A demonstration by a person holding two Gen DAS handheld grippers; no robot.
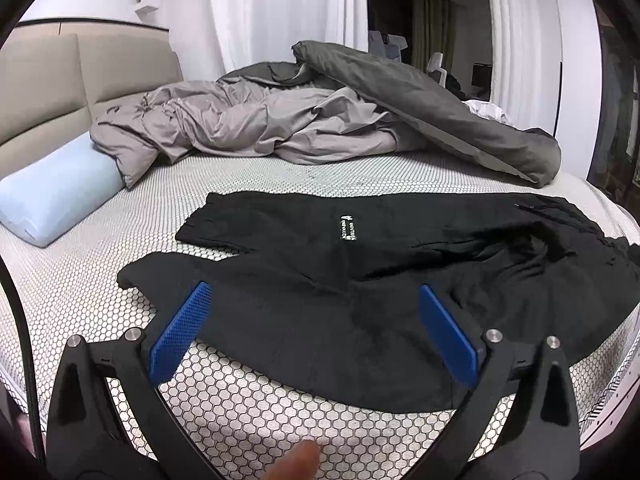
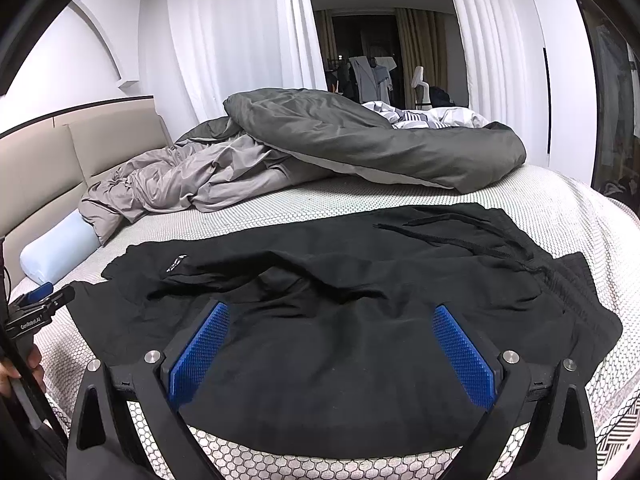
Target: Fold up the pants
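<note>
Black pants (image 1: 360, 280) lie spread flat on the bed, legs toward the left, drawstring waistband to the right (image 2: 500, 248). A small white label (image 1: 347, 229) shows on the far leg. My left gripper (image 1: 314, 300) is open and empty, just above the near leg's edge. My right gripper (image 2: 330, 320) is open and empty, over the seat of the pants (image 2: 340, 340) near the front edge. The left gripper also shows at the left edge of the right wrist view (image 2: 40, 300).
The bed has a white honeycomb-patterned cover (image 1: 248, 400). A light blue pillow (image 1: 56, 192) lies at the left by the beige headboard (image 1: 48, 80). Crumpled grey duvets (image 1: 320, 120) fill the far side. White curtains (image 2: 240, 40) hang behind.
</note>
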